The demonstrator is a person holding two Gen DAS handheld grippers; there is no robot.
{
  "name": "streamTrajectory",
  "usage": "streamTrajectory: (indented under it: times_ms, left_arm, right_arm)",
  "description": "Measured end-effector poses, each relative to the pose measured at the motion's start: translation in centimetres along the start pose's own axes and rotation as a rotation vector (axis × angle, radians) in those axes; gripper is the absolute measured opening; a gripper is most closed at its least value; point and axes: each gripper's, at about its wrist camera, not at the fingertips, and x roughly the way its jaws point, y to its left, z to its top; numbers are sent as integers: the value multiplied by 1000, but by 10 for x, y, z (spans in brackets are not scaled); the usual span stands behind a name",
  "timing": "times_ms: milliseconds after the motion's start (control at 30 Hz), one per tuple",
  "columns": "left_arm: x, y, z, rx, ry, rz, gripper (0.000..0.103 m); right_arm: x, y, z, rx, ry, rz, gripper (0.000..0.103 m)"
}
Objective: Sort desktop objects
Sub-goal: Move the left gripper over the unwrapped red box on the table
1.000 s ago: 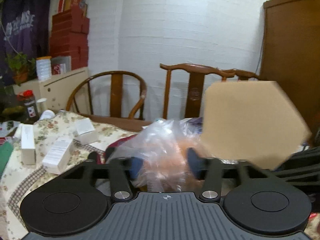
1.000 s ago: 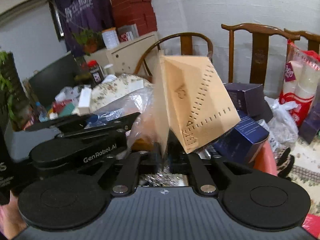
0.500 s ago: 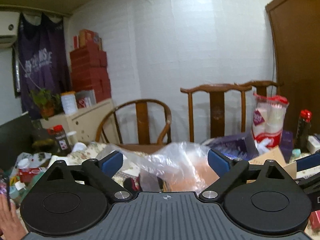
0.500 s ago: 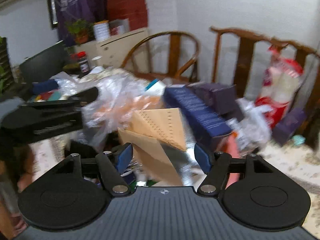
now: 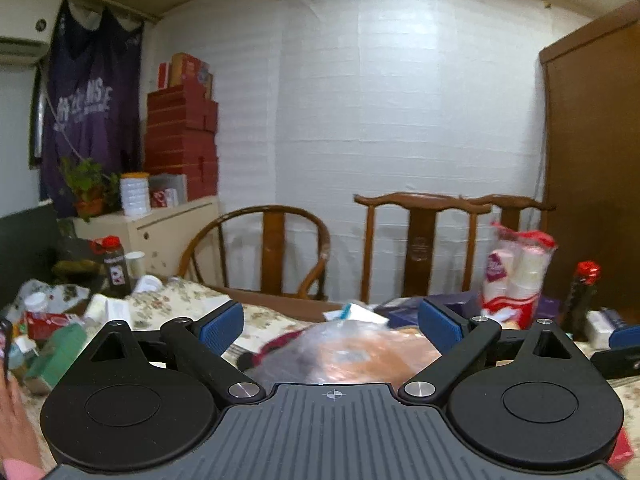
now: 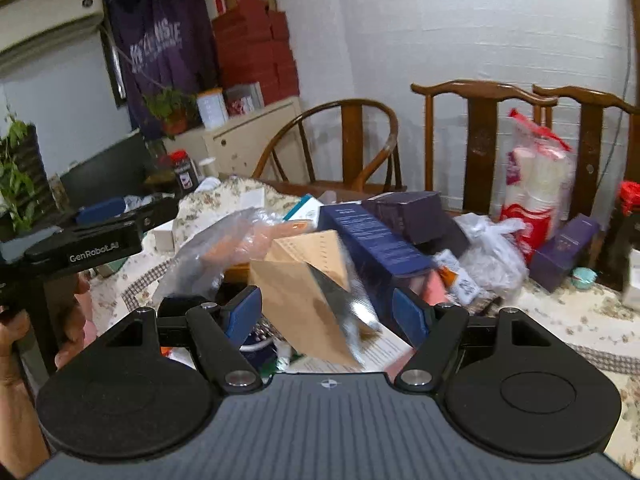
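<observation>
Both claws stand wide open with nothing between the pads: the right gripper [image 6: 325,314] hangs just above the kraft pouch [image 6: 308,304], and the left gripper [image 5: 331,326] hovers over the plastic bag [image 5: 352,350]. Taking the pouch as landmark, it leans tilted on the heap, the bag just to its left and partly behind it, the blue box [image 6: 372,246] touching or nearly touching its right side, and the cup sleeve [image 6: 536,176] well beyond that. My worry is the pouch itself: it looks light and propped, so it may slide down onto the papers below. A closing jaw could also catch the box edge or a fold of bag, dragging neighbours along. Blur around the pouch makes its exact footing hard to judge.
</observation>
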Motion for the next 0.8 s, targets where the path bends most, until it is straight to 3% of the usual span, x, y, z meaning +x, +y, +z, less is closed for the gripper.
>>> streamTrajectory:
  times_ms: [100,233,333,433,533,633,733,800]
  left_arm:
    - [-19,-18,-8,-2,-11,-80,99]
    - [-39,-71,-33,39,8,-256,102]
    - [-37,-127,-60,80,67,-414,103]
    - [-20,-186,-92,113,153,-519,103]
    - [11,-233,-120,132,246,-516,103]
    - [47,-248,-138,76,314,-467,102]
    - [54,-247,-141,71,247,-441,101]
    - [53,-241,-140,49,230,-488,101]
  right_arm:
    - [-26,-24,-19,22,-26,-36,85]
    - [-49,-70,-62,30,-7,-165,86]
    - [-49,-113,-98,84,67,-243,86]
    - [-42,-151,-130,158,129,-285,86]
    - [-33,-178,-154,234,170,-318,86]
    - [-35,-200,-168,343,169,-266,86]
    - [-31,-204,-169,393,155,-230,85]
    - [-24,-197,-164,362,158,-229,85]
